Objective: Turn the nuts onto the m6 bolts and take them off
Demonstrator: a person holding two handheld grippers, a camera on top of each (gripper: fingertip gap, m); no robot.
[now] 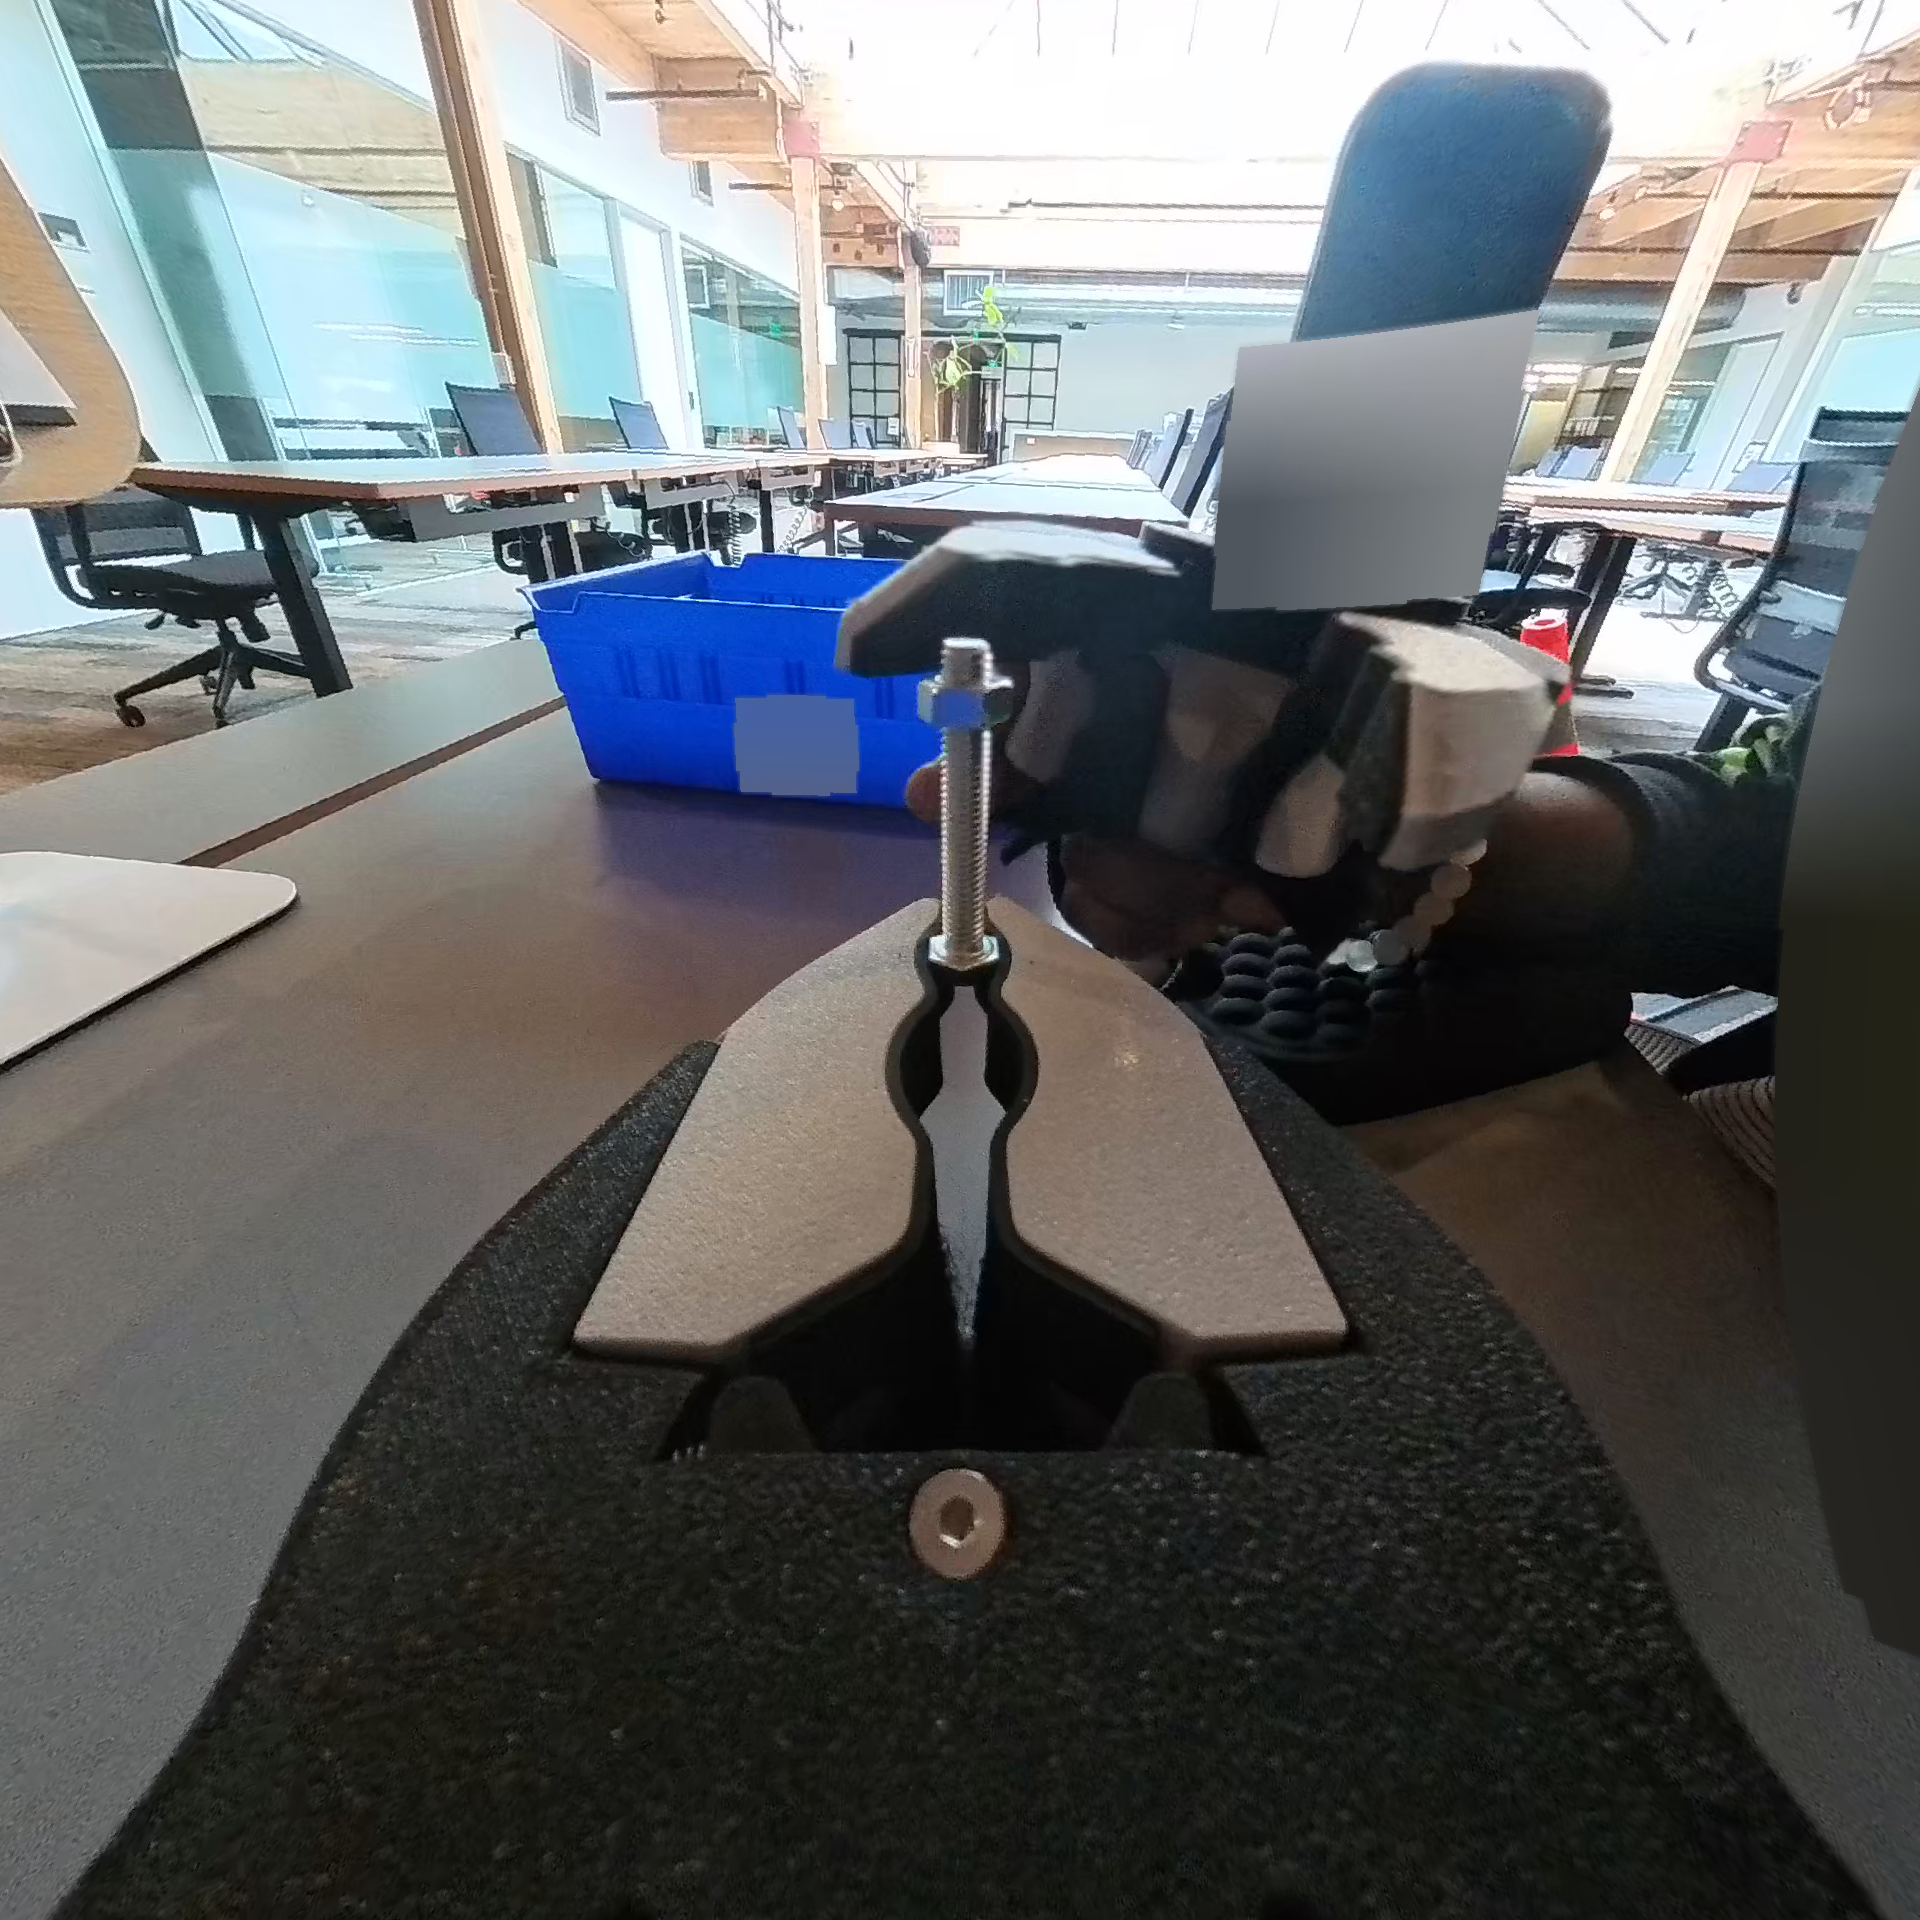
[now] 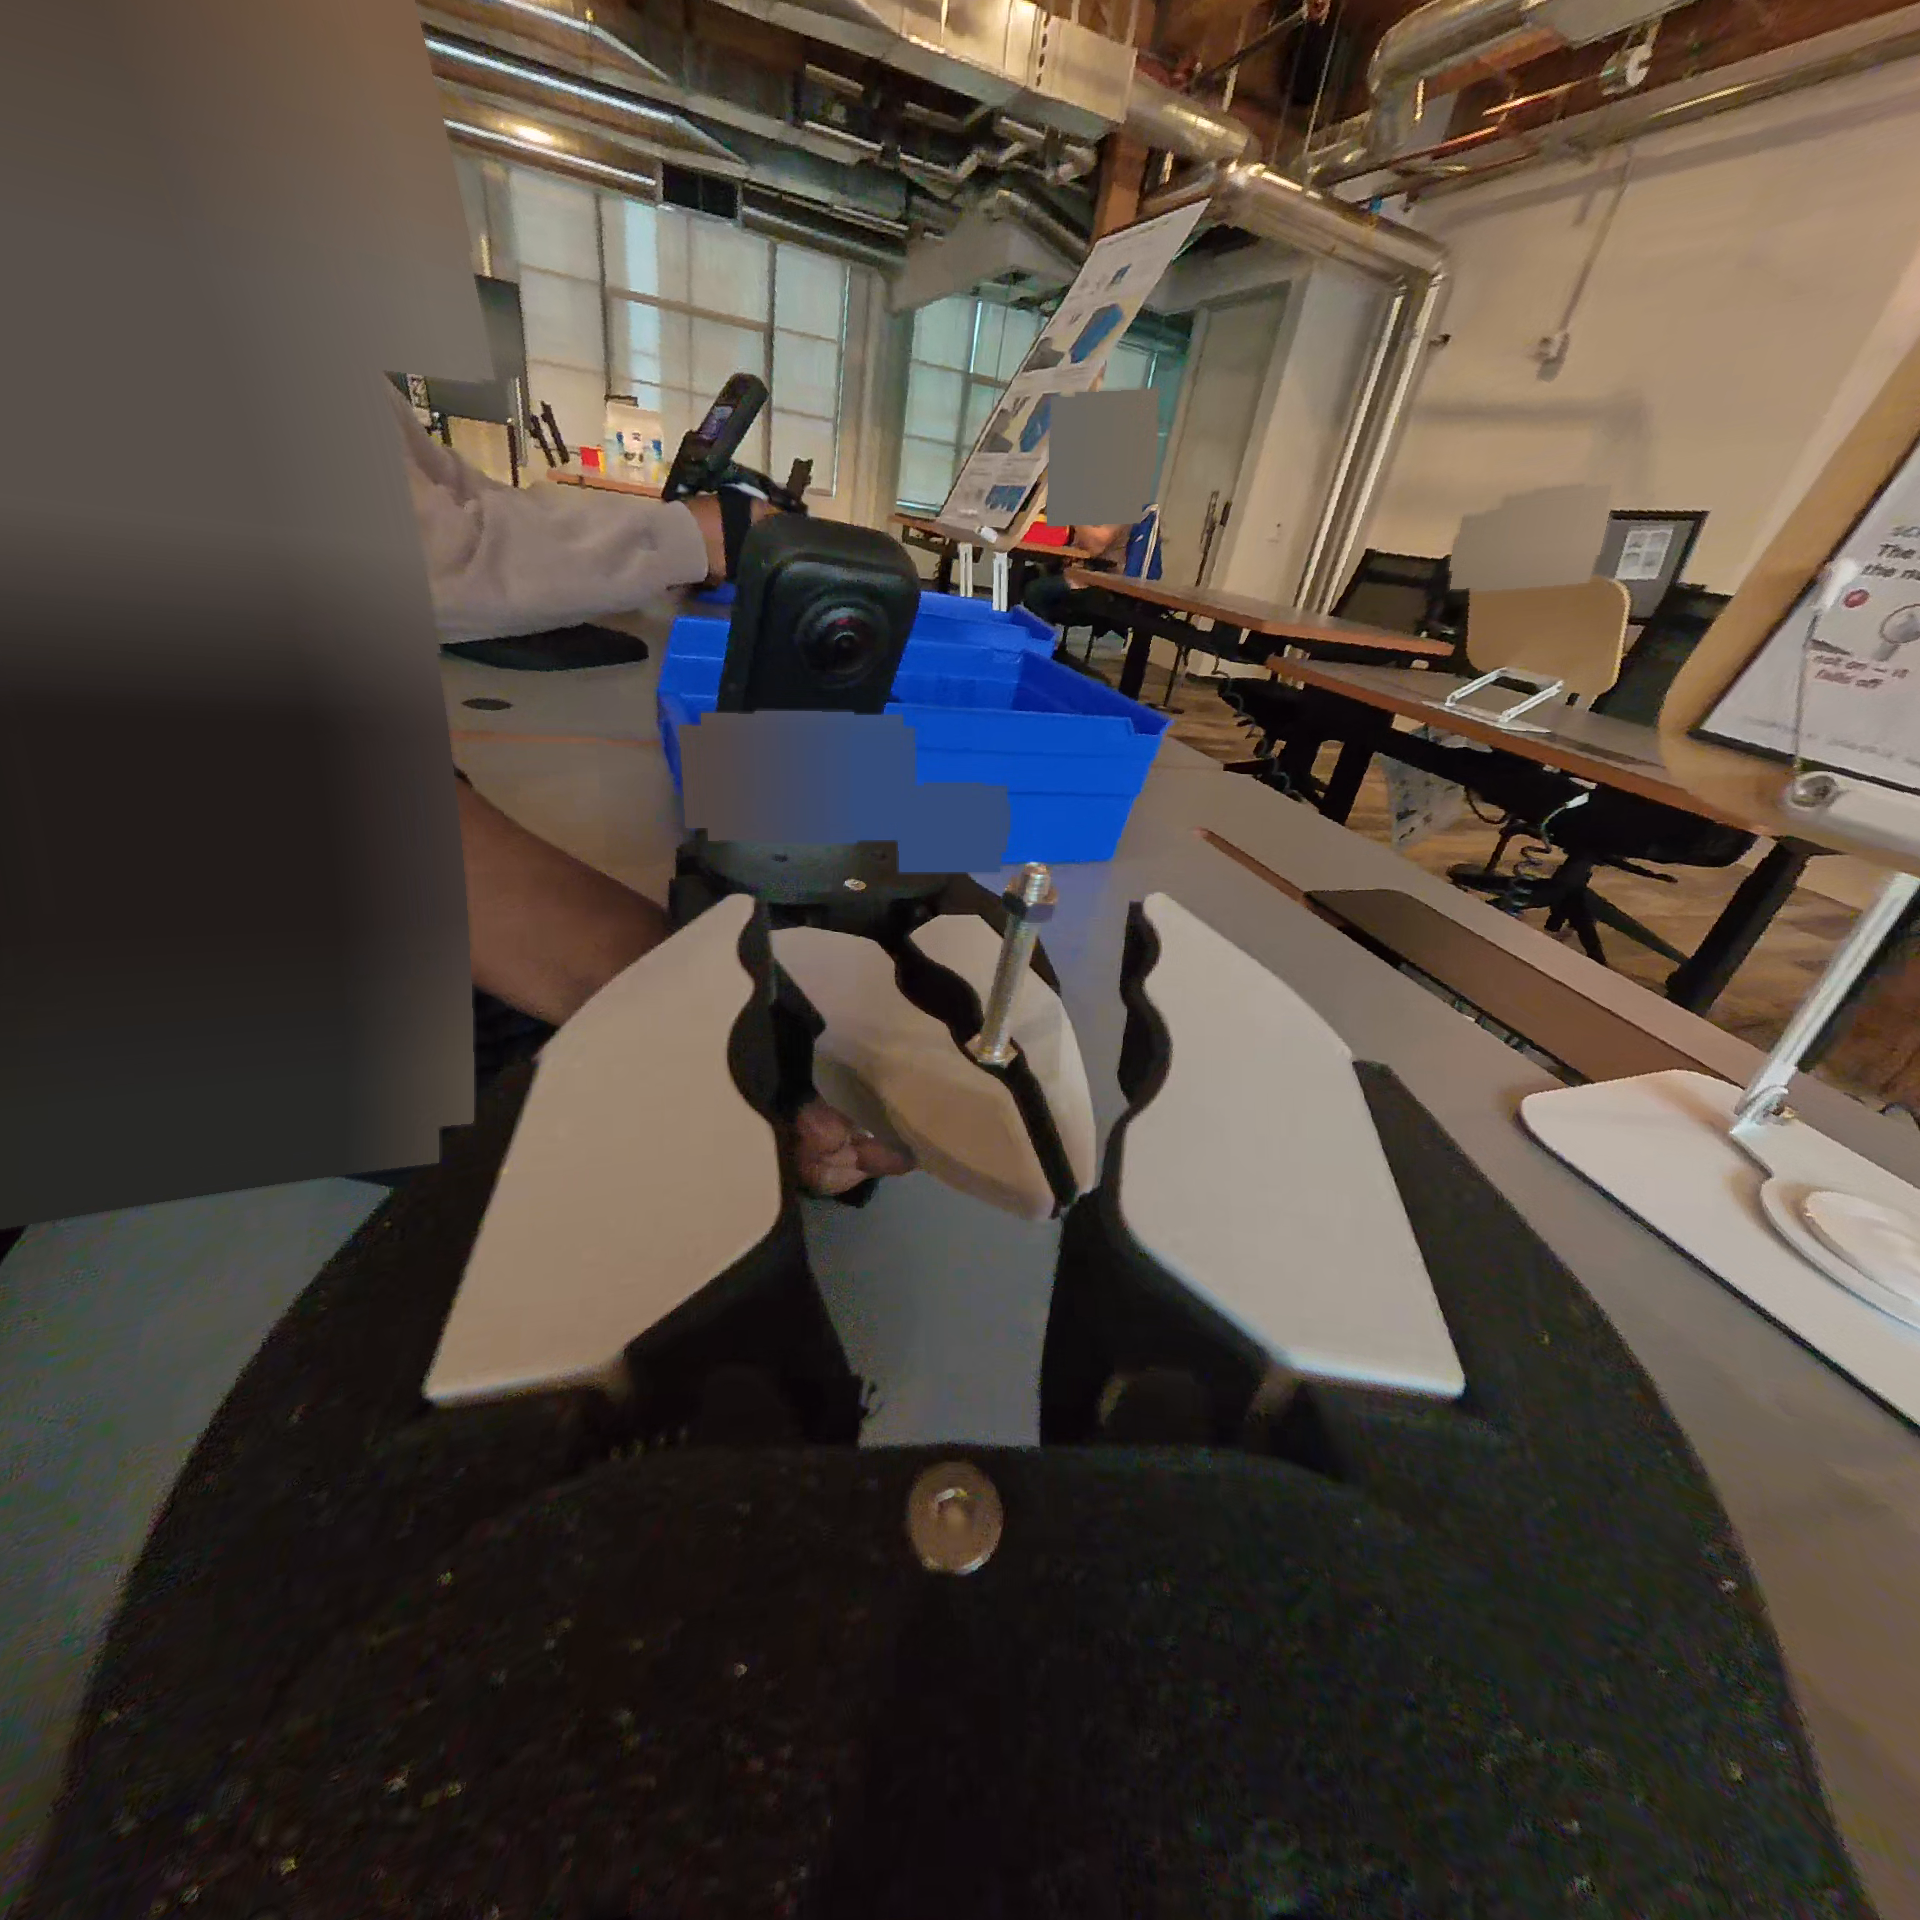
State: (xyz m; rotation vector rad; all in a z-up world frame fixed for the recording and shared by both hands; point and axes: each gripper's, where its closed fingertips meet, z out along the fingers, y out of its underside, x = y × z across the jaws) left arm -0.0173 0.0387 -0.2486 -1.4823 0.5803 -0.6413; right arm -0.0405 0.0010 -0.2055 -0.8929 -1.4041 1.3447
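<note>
My left gripper (image 1: 961, 920) is shut on the head end of a silver bolt (image 1: 963, 821) and holds it upright above the dark table (image 1: 416, 935). A silver nut (image 1: 966, 701) sits on the thread near the bolt's top end. My right gripper (image 2: 948, 914) is open. Its fingers (image 2: 665, 1091) stand apart on either side of the left gripper (image 2: 987, 1091) and the bolt (image 2: 1010, 971). They do not touch the nut (image 2: 1036, 902). In the left wrist view the right gripper (image 1: 1174, 707) is just behind the bolt.
A blue bin (image 1: 675, 665) stands on the table behind the bolt and also shows in the right wrist view (image 2: 1049, 769). A white stand base (image 2: 1662, 1174) holding a board is at the right. A black mat (image 1: 1351, 997) lies under the person's hand. There is about 6 cm between the tips of the two grippers.
</note>
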